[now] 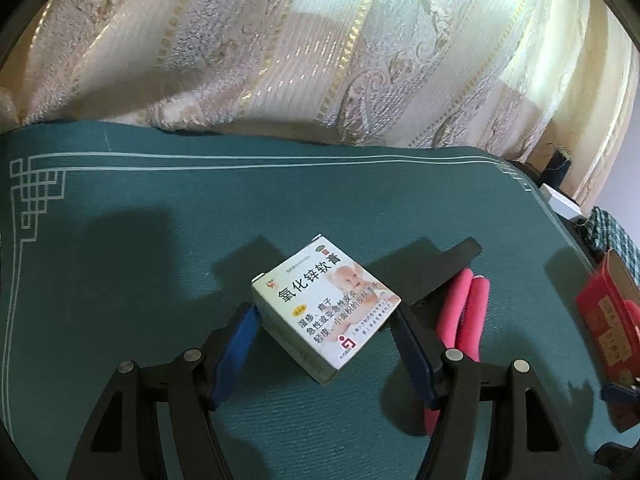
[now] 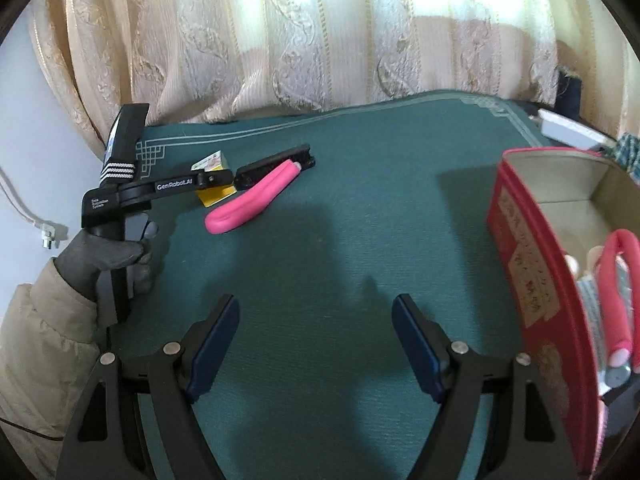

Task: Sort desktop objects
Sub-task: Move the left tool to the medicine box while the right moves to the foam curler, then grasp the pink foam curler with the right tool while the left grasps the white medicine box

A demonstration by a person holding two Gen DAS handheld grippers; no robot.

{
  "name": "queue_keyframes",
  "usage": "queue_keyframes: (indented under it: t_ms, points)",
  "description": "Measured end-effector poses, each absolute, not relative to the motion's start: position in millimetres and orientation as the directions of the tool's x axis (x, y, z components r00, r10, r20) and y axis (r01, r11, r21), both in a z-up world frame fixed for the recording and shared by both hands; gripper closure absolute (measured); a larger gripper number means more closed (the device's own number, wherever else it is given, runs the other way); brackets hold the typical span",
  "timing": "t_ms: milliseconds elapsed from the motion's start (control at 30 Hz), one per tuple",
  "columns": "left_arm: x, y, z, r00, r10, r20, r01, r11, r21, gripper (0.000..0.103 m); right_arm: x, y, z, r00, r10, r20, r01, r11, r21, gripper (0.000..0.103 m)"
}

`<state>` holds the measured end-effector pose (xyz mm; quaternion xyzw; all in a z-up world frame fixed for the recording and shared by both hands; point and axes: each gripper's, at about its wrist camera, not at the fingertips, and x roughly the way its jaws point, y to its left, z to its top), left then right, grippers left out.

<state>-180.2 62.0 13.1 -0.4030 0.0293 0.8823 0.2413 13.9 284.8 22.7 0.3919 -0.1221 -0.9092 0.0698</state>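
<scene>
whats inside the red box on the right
In the red box lies a bent pink foam tube over some pale packets that are too blurred to name. Its near wall hides the bottom, and the picture's edge cuts off the rest.

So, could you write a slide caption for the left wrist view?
Open left gripper straddling white ointment carton on green mat, folded pink foam roller alongside.

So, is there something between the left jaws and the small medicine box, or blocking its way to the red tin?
Nothing visible blocks the left gripper: the medicine box already sits between its open jaws. Toward the red tin, the pink folded item lies right beside the box; the green mat beyond looks free.
</scene>
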Motion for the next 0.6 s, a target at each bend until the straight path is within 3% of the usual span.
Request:
queue_keyframes:
  t_ms: [400,600]
  points:
    - [-178.2,31.7,15.2,-0.590,0.397,-0.703,-0.363,-0.908,-0.208,0.035,-82.3,246.9,19.2,-0.582,-0.316,-0.749,0.028,-0.929,0.370,0.022]
    - [-180.6,18.1,20.5,-0.598,0.415,-0.686,-0.345,-0.906,-0.246,0.035,-124.1,219.2,13.6,-0.611,-0.236,-0.756,0.006,-0.956,0.293,0.022]
